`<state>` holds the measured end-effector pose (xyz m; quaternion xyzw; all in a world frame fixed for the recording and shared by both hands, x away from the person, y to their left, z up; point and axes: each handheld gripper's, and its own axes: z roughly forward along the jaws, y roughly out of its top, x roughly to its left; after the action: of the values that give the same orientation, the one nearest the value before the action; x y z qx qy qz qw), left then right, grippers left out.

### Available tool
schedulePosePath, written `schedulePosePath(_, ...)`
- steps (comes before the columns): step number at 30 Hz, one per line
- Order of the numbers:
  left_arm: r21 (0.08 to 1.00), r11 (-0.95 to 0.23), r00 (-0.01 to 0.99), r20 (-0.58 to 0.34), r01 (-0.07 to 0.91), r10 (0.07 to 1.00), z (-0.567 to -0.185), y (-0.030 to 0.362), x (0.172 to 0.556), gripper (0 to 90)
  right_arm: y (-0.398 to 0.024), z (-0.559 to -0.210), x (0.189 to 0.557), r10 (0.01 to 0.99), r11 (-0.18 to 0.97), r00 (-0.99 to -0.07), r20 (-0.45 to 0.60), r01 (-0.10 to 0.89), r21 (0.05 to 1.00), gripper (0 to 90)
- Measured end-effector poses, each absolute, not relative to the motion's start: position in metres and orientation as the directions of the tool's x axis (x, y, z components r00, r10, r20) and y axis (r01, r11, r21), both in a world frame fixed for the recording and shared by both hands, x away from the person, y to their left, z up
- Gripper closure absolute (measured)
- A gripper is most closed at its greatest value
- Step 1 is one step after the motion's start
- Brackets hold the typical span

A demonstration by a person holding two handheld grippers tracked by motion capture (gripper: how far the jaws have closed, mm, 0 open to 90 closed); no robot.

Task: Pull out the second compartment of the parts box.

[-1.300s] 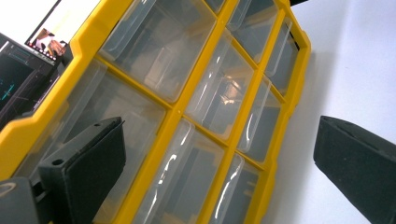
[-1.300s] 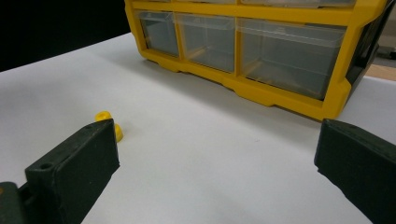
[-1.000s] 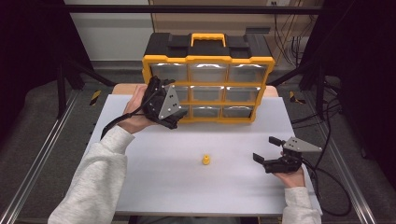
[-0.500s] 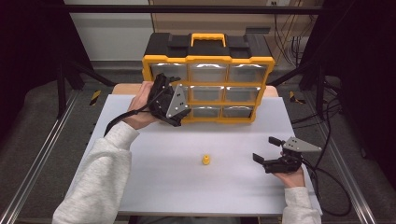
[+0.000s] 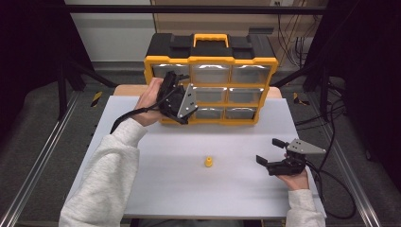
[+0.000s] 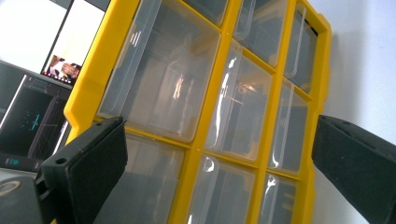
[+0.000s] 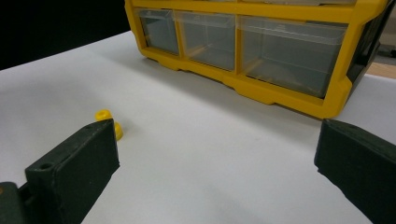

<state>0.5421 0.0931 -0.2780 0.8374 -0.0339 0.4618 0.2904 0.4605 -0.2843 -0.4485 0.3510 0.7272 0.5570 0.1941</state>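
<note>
A yellow-and-black drawer cabinet [image 5: 211, 60] with clear drawers stands at the back of the white table. My left gripper [image 5: 174, 90] is held up at its left column of drawers, jaws wide open and empty. In the left gripper view the clear drawers sit close ahead behind the yellow frame [image 6: 223, 98], between the open gripper's [image 6: 219, 163] jaws. A small yellow piece [image 5: 208, 162] lies mid-table. My right gripper [image 5: 268, 151] rests low at the right, open and empty. In the right gripper view, this gripper [image 7: 215, 172] has the yellow piece [image 7: 108, 122] beside its left jaw and the cabinet [image 7: 280, 93] beyond.
The white table top [image 5: 189, 194] spreads around the yellow piece. A black cable [image 5: 338, 189] trails off the right edge. Metal rails [image 5: 42, 156] flank the table. A screen [image 6: 42, 84] stands behind the cabinet in the left gripper view.
My left gripper has shifted a little to the right, closer against the cabinet's drawers. The right gripper and the yellow piece have stayed put.
</note>
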Motion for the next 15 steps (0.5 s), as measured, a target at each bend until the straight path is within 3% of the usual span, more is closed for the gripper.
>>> schedulePosePath(15,0.396,-0.844,0.524,0.835,-0.363,0.167,-0.277,0.075,0.549,4.4,-0.284,-0.449,0.461,0.727,0.134,-0.678,0.107,0.293,0.947,0.3)
